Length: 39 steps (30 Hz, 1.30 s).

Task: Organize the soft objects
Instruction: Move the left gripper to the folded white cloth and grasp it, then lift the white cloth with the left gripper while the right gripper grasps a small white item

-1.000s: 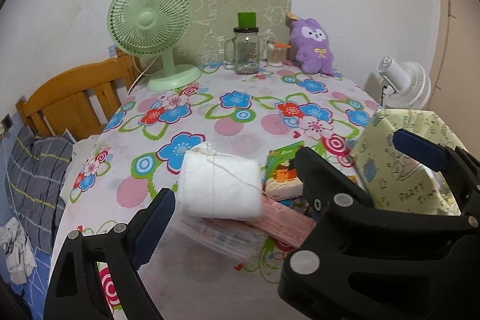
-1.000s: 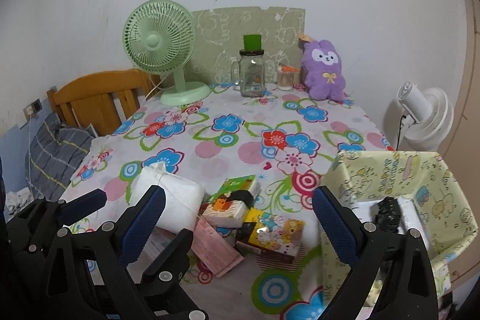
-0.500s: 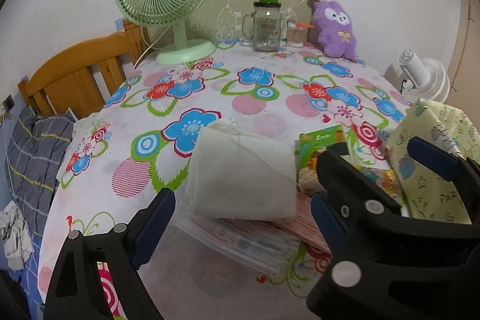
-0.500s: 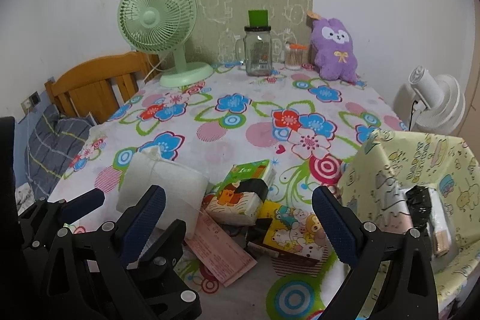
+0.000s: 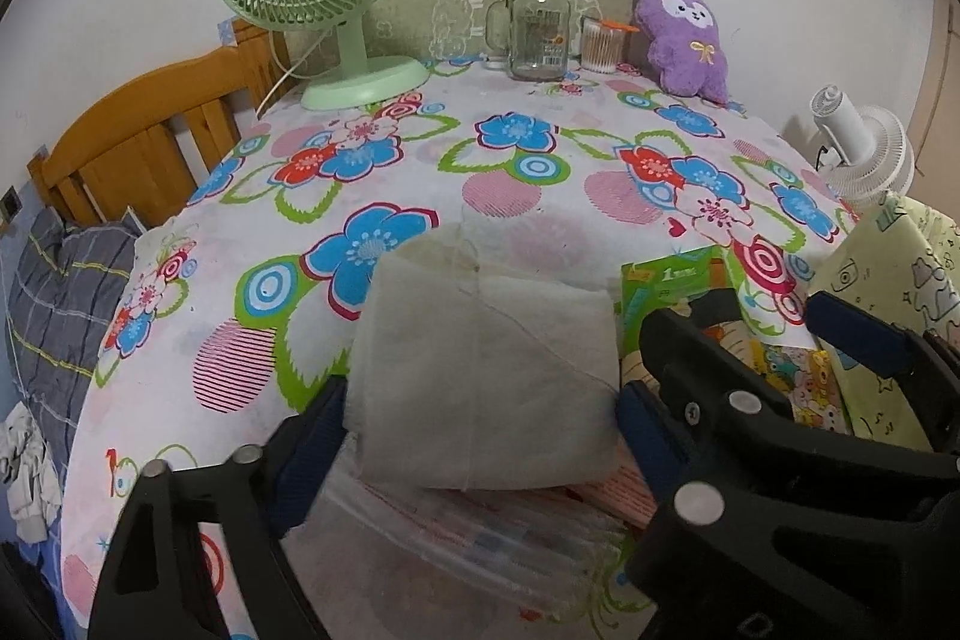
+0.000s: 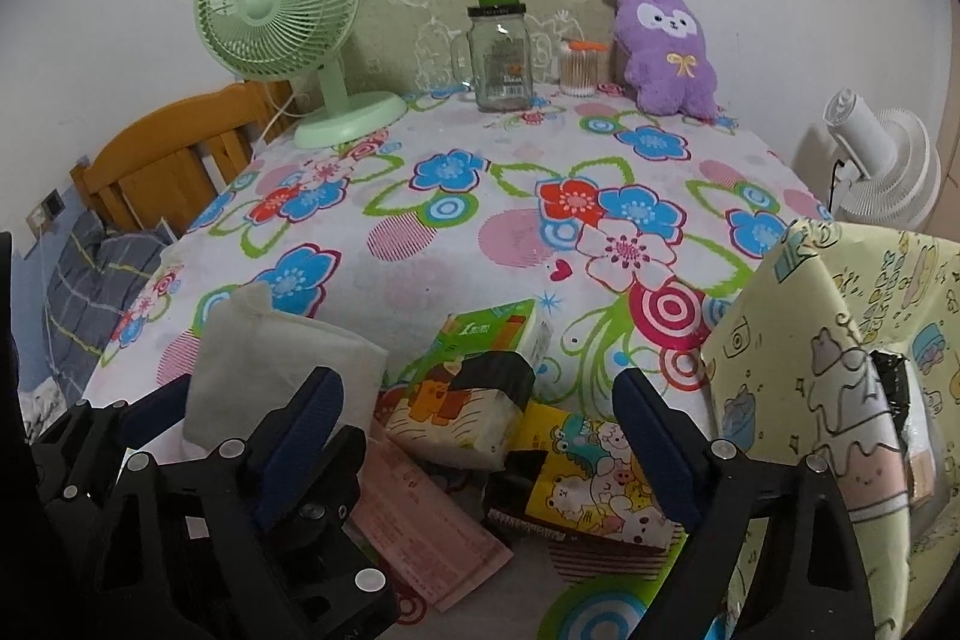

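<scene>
**Q:** Where is the soft object, and how do the grippers stand?

**A:** A white fabric pouch (image 5: 486, 382) lies at the near edge of the surface (image 5: 420, 196), on a clear plastic packet (image 5: 480, 538) and a pink slip (image 6: 420, 514). The left gripper (image 5: 480, 418) has one blue pad at each side of the pouch, jaws spread wide; whether the pads touch the fabric cannot be told. The right gripper (image 6: 480, 436) is open and empty, above a group of small packs.

**Q:** What lies just beside the pouch?

**A:** To its right are a green tissue pack (image 6: 498, 334), a wrapped pack with an orange cartoon print (image 6: 450, 418) and a yellow cartoon pack (image 6: 594, 484). Further right stands a pale yellow printed bag (image 6: 840, 400), open at the top.

**Q:** And the rest of the surface and the room?

**A:** A floral cloth covers the surface. At its far edge, against a white wall, stand a green desk fan (image 6: 282, 22), a glass jar mug (image 6: 501, 58), a cotton-swab pot (image 6: 579, 67) and a purple plush rabbit (image 6: 666, 52). A wooden headboard (image 5: 144, 136) and plaid bedding (image 5: 54, 310) lie to the left, and a white fan (image 6: 882, 166) to the right.
</scene>
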### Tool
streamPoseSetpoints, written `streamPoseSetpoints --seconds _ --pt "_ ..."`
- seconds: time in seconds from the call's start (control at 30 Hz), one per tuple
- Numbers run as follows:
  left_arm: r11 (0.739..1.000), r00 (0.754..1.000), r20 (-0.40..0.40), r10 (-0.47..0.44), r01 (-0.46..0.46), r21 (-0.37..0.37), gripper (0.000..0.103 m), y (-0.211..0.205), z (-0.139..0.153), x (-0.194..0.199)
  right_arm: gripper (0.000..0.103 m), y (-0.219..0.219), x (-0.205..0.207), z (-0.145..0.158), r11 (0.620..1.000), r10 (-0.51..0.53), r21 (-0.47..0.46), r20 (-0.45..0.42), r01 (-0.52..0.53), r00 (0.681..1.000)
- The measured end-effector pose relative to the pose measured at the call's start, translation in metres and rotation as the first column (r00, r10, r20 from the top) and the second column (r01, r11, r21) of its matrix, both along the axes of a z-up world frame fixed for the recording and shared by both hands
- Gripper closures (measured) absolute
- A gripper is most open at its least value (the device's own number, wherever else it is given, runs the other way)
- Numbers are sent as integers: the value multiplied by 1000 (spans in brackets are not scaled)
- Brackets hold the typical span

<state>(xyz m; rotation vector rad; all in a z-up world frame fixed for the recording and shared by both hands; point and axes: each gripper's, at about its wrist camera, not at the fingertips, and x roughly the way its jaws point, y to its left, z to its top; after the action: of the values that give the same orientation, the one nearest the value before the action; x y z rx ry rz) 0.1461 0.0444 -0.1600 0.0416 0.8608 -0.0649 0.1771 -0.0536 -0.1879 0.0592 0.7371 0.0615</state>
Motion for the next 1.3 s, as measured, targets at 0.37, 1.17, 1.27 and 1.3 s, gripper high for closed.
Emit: streamPoseSetpoints --seconds 0.37,1.17,1.27,1.3 --pt "1000 999 -41 2 -2 -5 58 3 -12 9 30 1 17 -17 1000 -1 12 -60 1 998" --pt "999 1000 3 4 -4 37 52 0 1 9 86 7 16 -2 999 47 -1 -3 -47 999" --pt "999 1000 19 8 -9 44 50 1 8 11 86 6 16 5 999 47 7 12 -47 999" --pt "999 1000 22 9 -10 46 49 1 10 12 86 6 16 7 999 47 7 16 -48 999"
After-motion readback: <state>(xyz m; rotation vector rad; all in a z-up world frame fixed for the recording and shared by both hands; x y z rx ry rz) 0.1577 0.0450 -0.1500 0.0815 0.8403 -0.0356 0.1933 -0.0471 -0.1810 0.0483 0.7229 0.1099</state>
